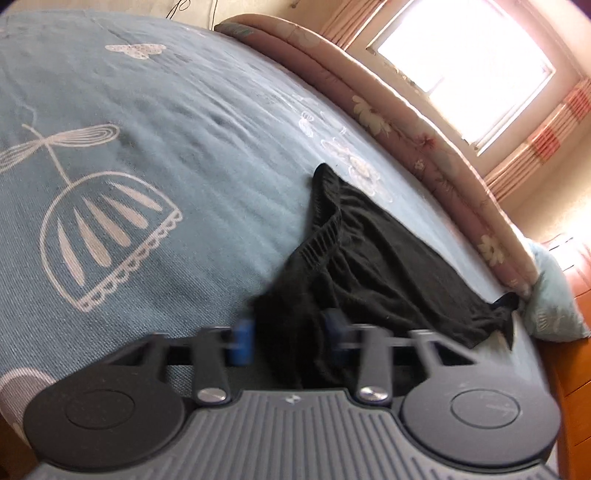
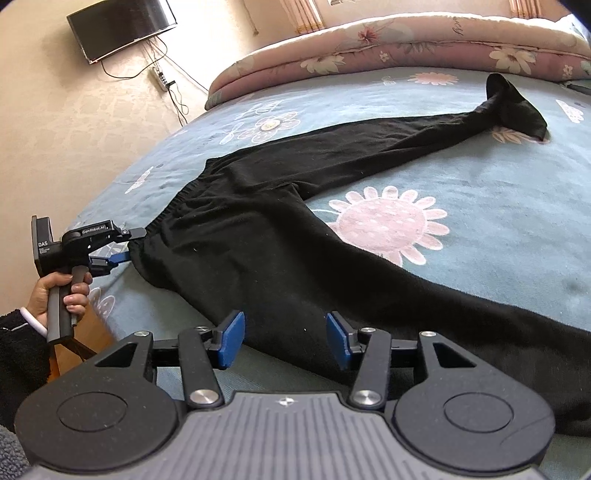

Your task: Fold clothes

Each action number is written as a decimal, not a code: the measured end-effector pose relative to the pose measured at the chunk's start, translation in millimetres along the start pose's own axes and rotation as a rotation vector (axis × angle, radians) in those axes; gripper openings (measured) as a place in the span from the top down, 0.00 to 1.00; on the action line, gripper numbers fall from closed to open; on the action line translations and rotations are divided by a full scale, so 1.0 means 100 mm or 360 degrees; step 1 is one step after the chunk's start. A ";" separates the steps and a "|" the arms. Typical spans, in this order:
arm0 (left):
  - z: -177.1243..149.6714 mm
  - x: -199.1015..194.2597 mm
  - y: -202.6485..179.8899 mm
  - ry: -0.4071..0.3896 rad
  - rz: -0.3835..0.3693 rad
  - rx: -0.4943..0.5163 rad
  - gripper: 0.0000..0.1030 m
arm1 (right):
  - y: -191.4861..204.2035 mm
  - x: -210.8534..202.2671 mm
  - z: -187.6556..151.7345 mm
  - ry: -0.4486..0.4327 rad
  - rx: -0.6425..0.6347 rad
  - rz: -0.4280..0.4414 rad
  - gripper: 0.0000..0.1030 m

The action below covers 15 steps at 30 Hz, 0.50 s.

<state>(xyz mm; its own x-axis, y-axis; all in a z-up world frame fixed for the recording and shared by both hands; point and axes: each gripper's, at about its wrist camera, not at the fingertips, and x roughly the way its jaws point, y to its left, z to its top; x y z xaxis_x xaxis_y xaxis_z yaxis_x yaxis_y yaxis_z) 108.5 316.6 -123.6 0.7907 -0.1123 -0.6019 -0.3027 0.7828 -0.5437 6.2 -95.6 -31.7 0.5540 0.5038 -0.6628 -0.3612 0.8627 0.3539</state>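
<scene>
Your left wrist view sits low and tilted at the waistband of the black trousers (image 1: 369,266), facing the window (image 1: 461,70). Your right wrist view looks down along one trouser leg toward the wall TV (image 2: 122,27). Both share trousers, bed (image 2: 480,177) and floral quilt (image 1: 406,122).

Black trousers (image 2: 280,236) spread flat, legs apart

1. Bed (image 2: 498,229): covered by a blue-grey spread with white and pink flower motifs.
2. Folded quilt (image 2: 388,48): pink, floral, lying along the bed's far edge.
3. Wall (image 2: 74,122): cream; a dark television (image 2: 122,26) mounted, cables hanging beneath.
4. Window (image 1: 465,70): bright daylight; striped curtain (image 1: 546,144) beside.
</scene>
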 end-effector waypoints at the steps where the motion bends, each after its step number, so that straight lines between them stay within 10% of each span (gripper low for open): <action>1: 0.00 -0.02 -0.01 -0.0015 0.0015 0.0010 0.89 | 0.01 0.00 0.00 0.0001 -0.0001 -0.0001 0.47; 7: 0.06 -0.35 -0.05 -0.0185 0.0037 0.0042 0.95 | 0.00 0.00 0.01 0.0003 -0.0003 -0.0009 0.47; 15: 0.07 -0.08 0.08 -0.0016 0.0192 -0.0041 0.86 | -0.03 0.05 -0.01 0.0018 0.0028 -0.0011 0.46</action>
<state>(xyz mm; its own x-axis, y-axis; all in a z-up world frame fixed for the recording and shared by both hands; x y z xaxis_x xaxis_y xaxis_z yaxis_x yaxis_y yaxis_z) 102.9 328.1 -119.1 0.7528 -0.0122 -0.6581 -0.4096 0.7741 -0.4828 8.9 -95.8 -36.6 0.5479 0.4972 -0.6728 -0.3439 0.8670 0.3606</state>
